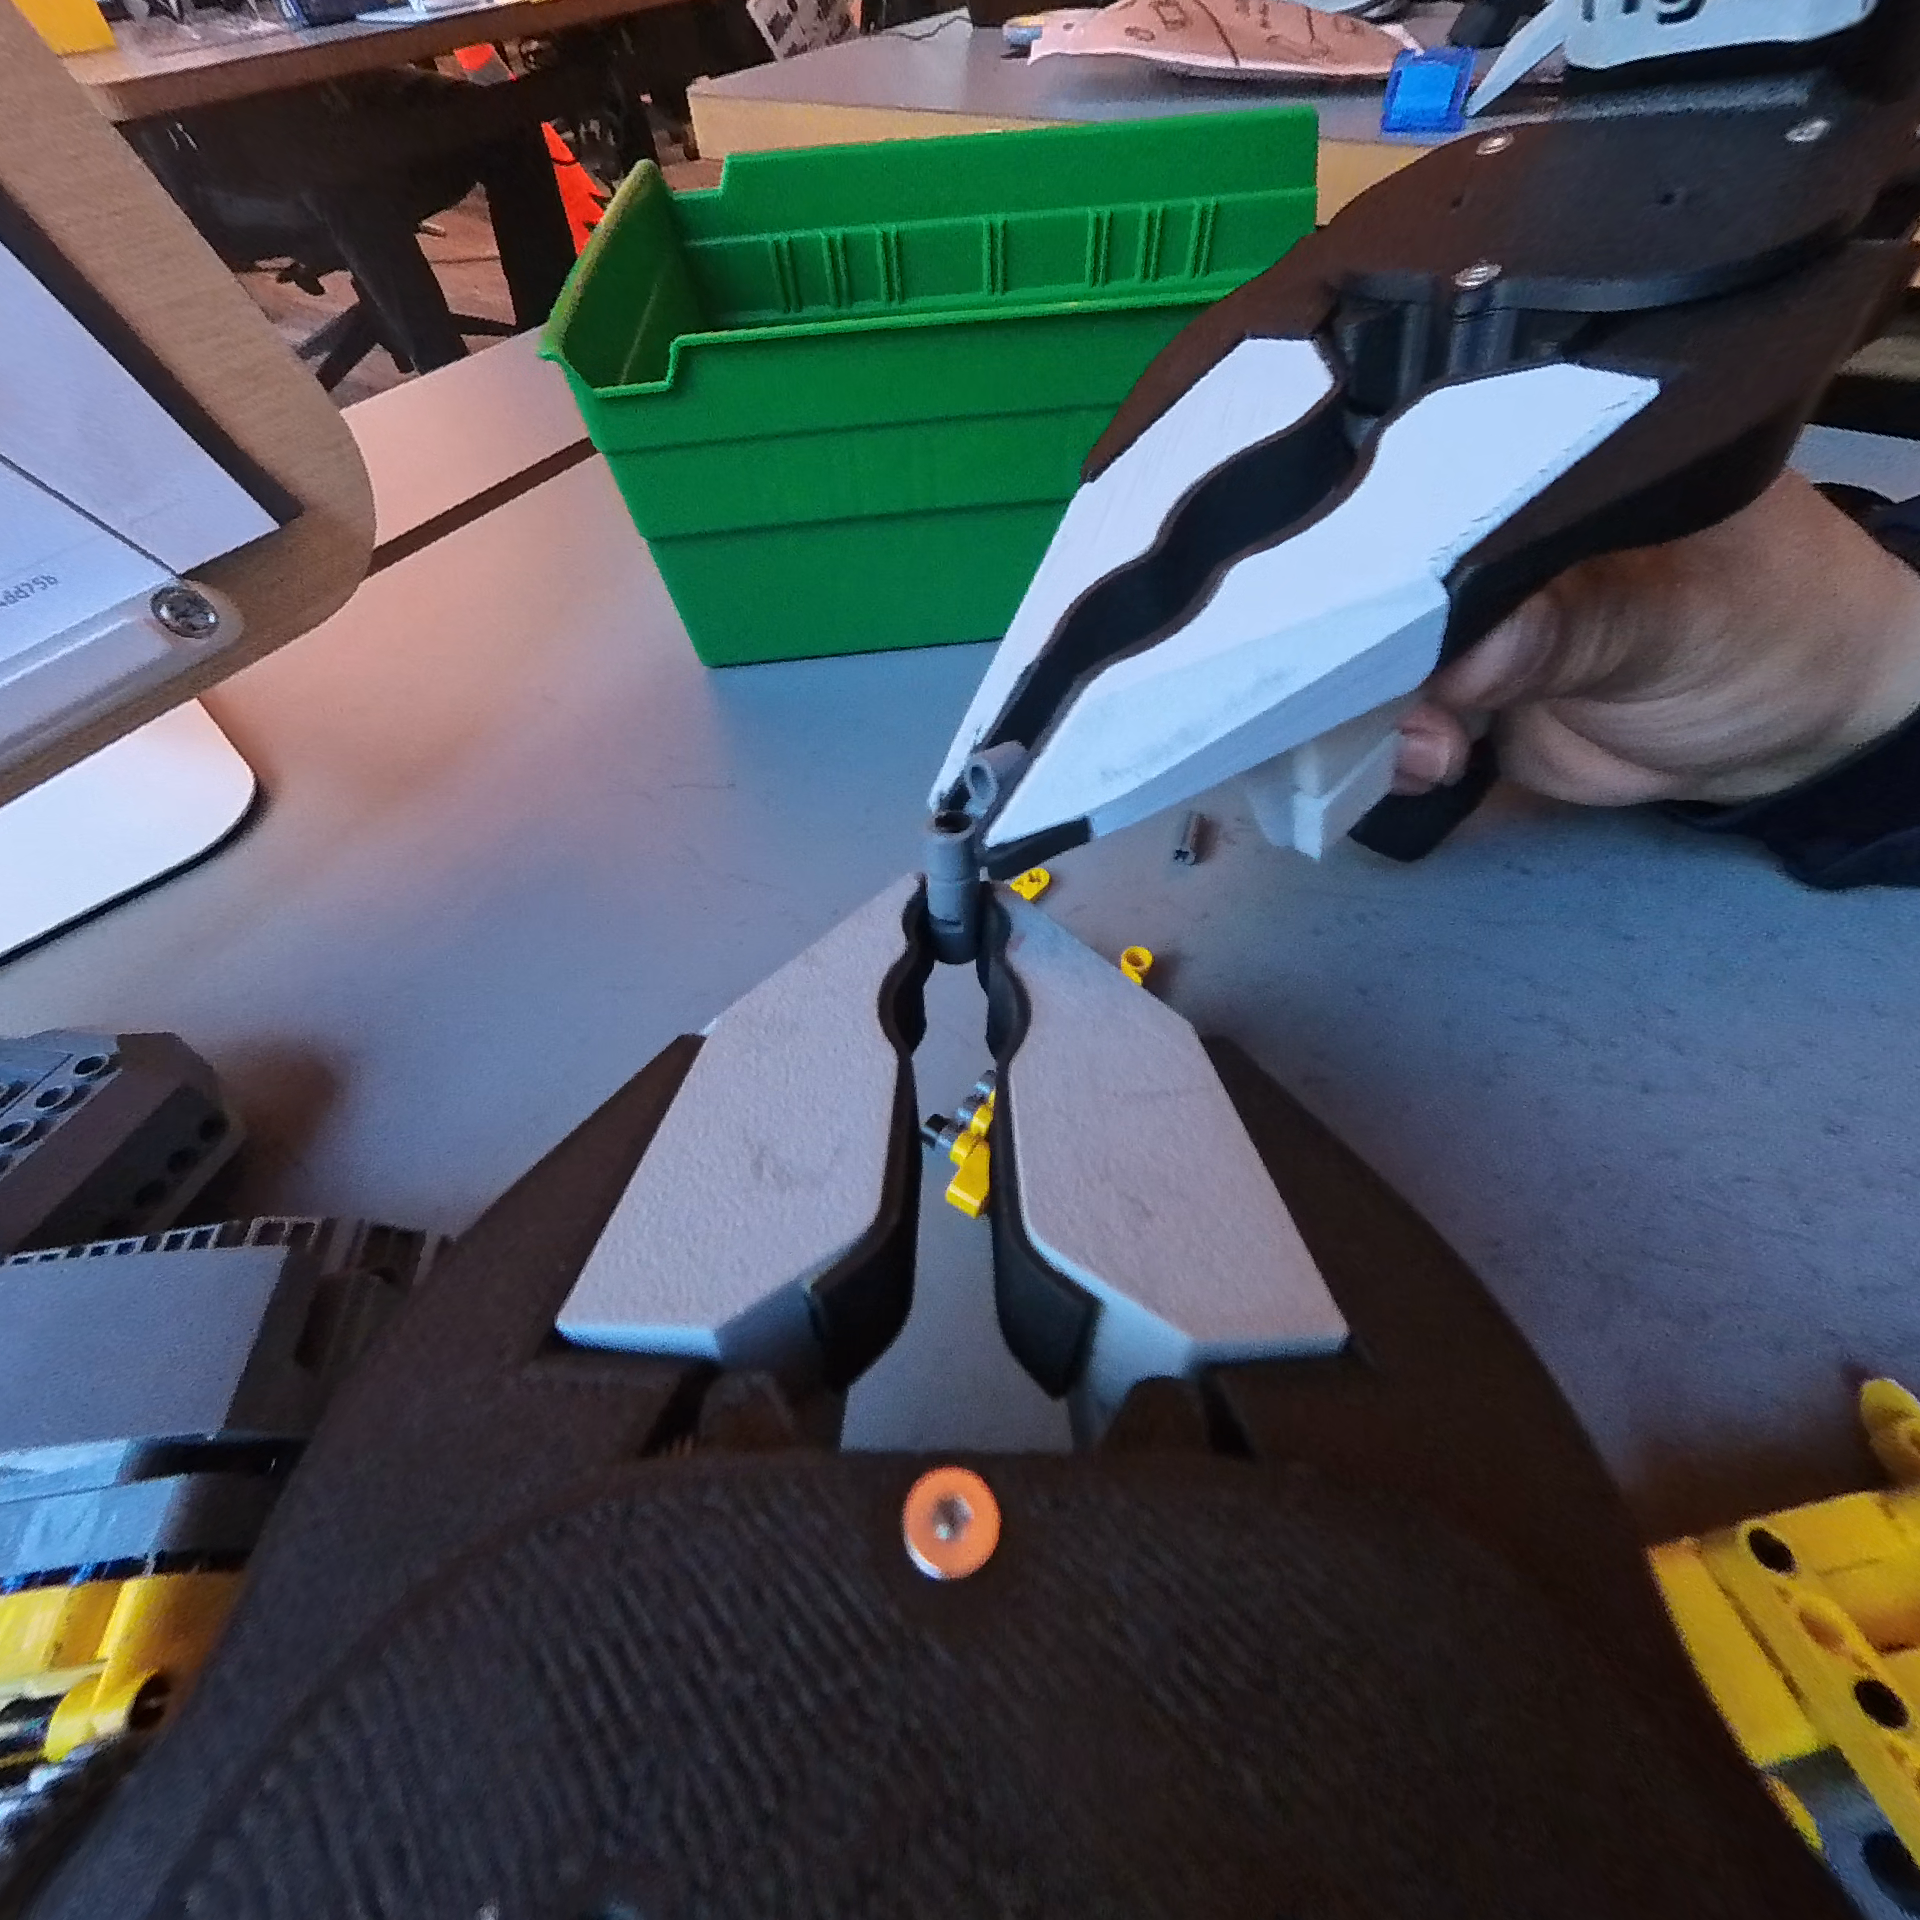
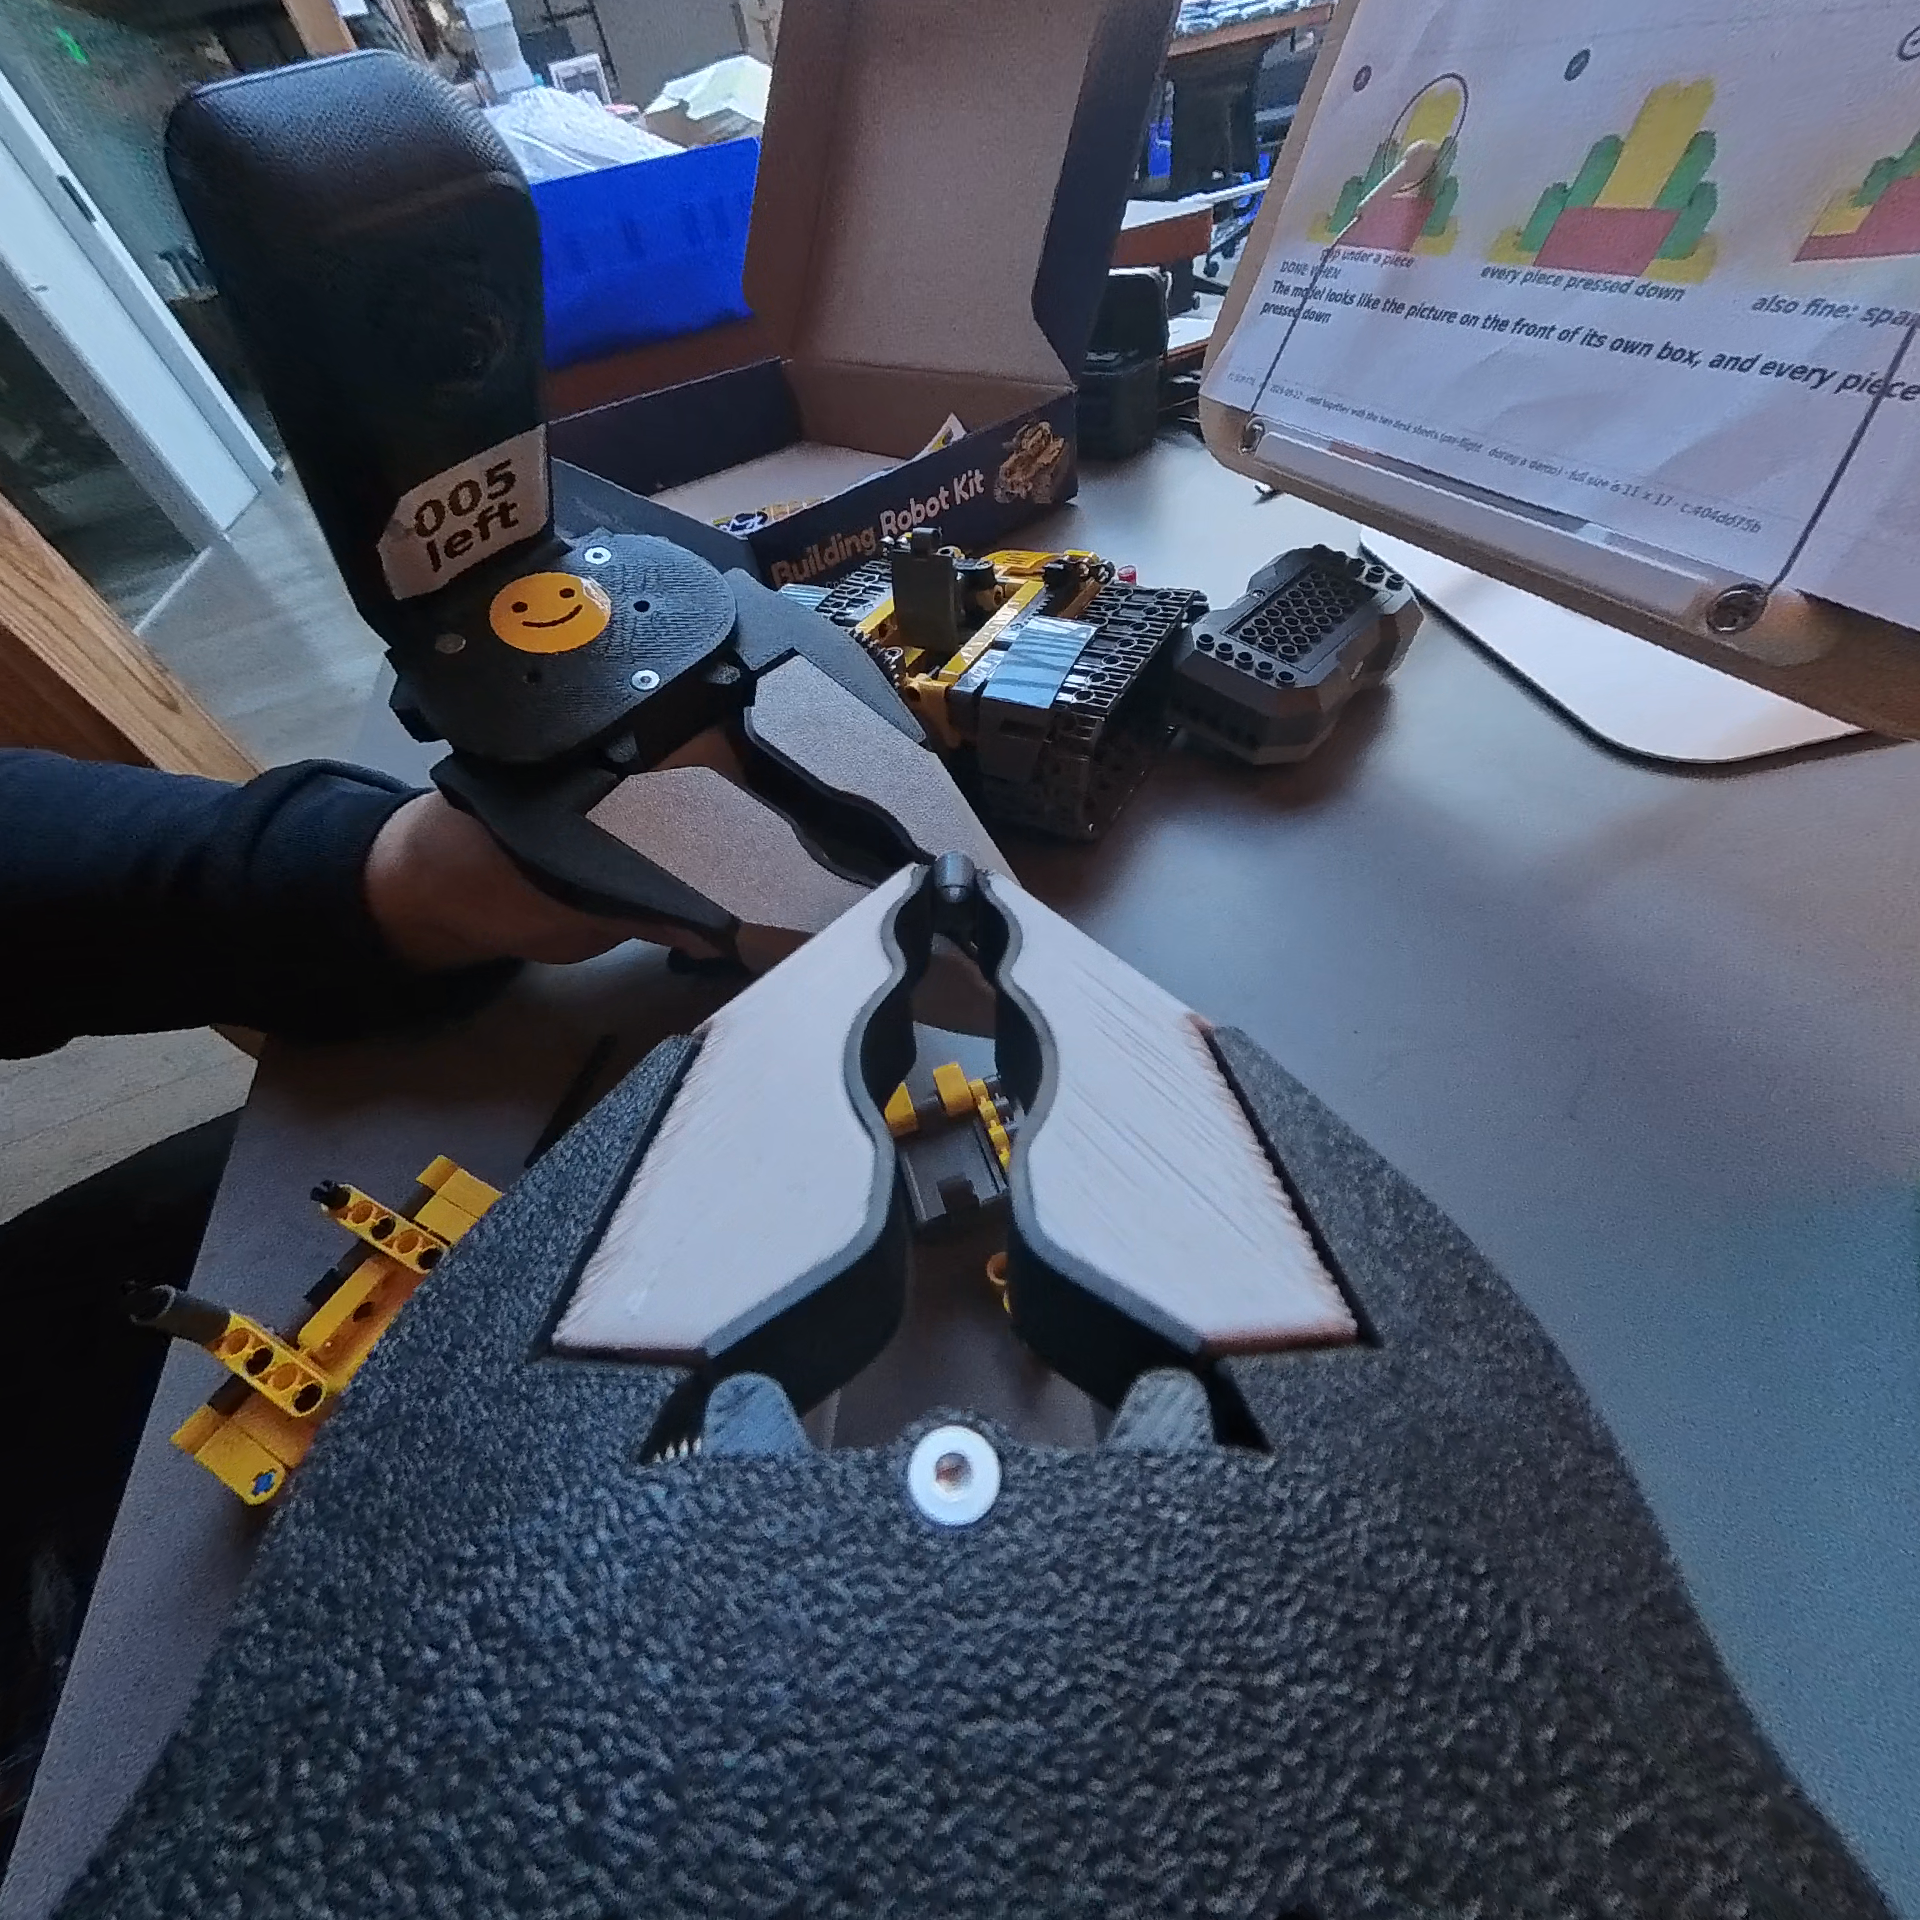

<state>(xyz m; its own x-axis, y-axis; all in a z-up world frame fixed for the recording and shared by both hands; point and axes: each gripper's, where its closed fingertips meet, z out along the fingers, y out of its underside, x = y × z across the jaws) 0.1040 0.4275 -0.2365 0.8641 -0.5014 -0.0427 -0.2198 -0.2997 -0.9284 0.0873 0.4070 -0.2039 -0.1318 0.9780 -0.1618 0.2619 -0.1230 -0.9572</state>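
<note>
Left tongs (image 1: 951,920) clenched on a grey pin (image 1: 952,883); right tongs (image 2: 952,883) pinch its grey connector (image 1: 985,777), above the counter (image 1: 520,831).

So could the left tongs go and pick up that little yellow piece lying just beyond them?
Probably not yet: the left tongs are shut on a small grey plastic connector, though the small yellow plastic piece lies unobstructed.

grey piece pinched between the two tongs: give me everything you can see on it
The grey piece is a small plastic building-kit connector, matte mid-grey, with a short tube-like body and a round hole at its upper end. It stands roughly upright above the table, touching nothing else. The left tongs clamp its lower end; the right tongs close on its top, where a second angled grey tube shows. In the right wrist view only a dark rounded tip shows.
</note>
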